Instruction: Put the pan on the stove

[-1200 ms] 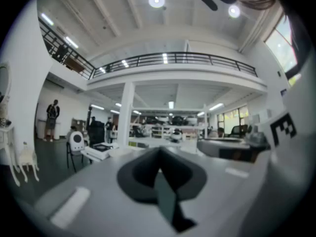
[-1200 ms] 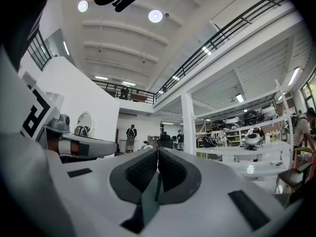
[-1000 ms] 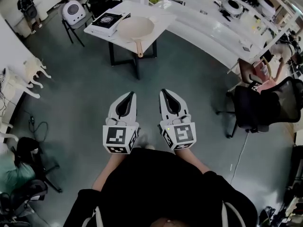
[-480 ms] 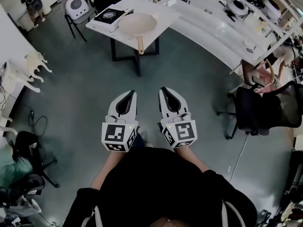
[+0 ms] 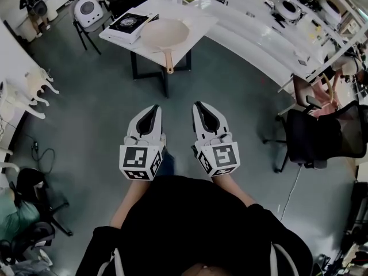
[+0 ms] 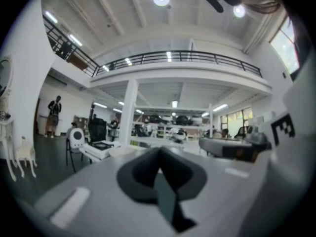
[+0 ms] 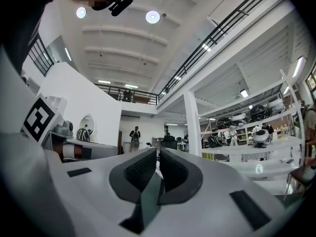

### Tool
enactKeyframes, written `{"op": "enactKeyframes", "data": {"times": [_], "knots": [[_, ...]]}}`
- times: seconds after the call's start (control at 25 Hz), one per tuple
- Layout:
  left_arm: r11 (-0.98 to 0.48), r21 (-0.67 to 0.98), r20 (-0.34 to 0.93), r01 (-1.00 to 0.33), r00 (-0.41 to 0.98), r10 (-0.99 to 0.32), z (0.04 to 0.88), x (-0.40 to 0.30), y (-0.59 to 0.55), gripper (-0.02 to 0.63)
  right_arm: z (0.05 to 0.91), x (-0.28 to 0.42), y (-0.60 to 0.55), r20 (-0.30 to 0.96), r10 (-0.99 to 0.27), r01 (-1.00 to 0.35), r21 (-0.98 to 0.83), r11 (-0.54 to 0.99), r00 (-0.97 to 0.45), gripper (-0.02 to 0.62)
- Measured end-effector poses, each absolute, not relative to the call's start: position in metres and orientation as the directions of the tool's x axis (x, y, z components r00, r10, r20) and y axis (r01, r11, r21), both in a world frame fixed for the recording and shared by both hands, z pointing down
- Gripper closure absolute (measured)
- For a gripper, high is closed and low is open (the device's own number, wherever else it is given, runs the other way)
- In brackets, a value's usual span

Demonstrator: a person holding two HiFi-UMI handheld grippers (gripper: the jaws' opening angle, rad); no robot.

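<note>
1. Pan [image 5: 164, 34] lies on the white table [image 5: 198, 23], just beside the stove [image 5: 129, 23].
2. Left gripper [image 5: 153, 109] is closed and empty, well apart from the pan.
3. Right gripper [image 5: 199, 106] is closed too, holding nothing.

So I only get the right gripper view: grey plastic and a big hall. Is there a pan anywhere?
Observer: Yes. The head view shows a pale pan on a white table ahead, its handle sticking out over the near edge.
Visitor: Is it on the stove?
Observer: No. It sits beside the flat, dark-topped stove, on the same table.
Visitor: And the other hand?
Observer: The left hand-held gripper has its jaws shut, with nothing between them.
</note>
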State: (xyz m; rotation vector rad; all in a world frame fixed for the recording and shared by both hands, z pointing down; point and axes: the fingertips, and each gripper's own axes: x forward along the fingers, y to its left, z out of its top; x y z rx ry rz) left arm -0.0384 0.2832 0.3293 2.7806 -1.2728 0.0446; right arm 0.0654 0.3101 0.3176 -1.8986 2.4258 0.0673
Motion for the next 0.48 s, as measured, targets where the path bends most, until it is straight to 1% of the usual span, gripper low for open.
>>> {"op": "enactKeyframes", "data": {"times": [0.48], "knots": [[-0.693,0.091,0.078,-0.715,0.699,-0.711,0.345,-0.019,0.136,0.597,0.332,0.080,0.166,-0.048,-0.979,-0.981,-0.006,0.196,-0.196,0.571]]}}
